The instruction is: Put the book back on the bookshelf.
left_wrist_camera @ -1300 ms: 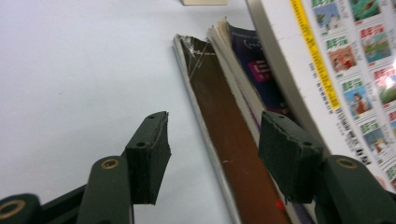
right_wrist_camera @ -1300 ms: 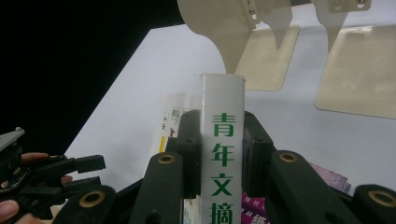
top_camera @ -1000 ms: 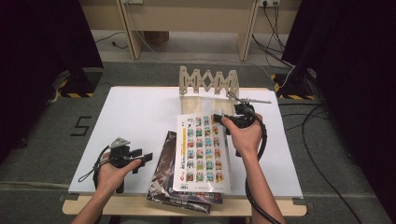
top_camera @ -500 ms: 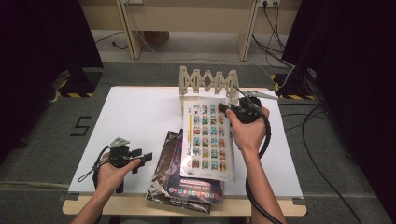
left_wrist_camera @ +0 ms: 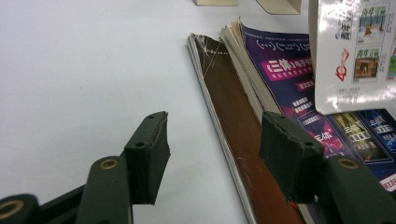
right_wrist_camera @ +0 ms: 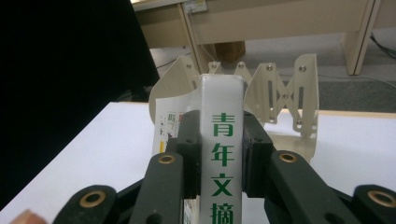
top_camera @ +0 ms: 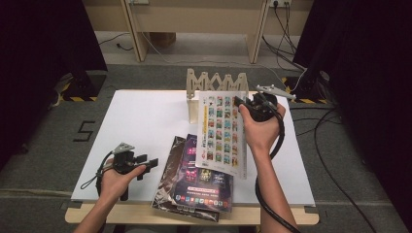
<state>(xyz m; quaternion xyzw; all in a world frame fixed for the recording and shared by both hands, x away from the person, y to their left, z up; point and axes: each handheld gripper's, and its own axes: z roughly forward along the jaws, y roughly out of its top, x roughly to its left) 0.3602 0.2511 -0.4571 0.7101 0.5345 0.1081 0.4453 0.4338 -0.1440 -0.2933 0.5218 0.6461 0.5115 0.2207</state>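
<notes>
- The right gripper is clenched on the spine of a white magazine, and you can see the black pads squeezing the spine from both sides in the right gripper view.
- That magazine is lifted off the table, hanging down from the grip with its cover of little coloured pictures facing up, just in front of the wooden rack.
- Its lower edge overlaps the purple magazine that lies on top of the stack near the front edge of the white table.
- The left gripper is released, jaws spread with nothing between them, sitting low on the table just beside the stack's brown edge.
</notes>
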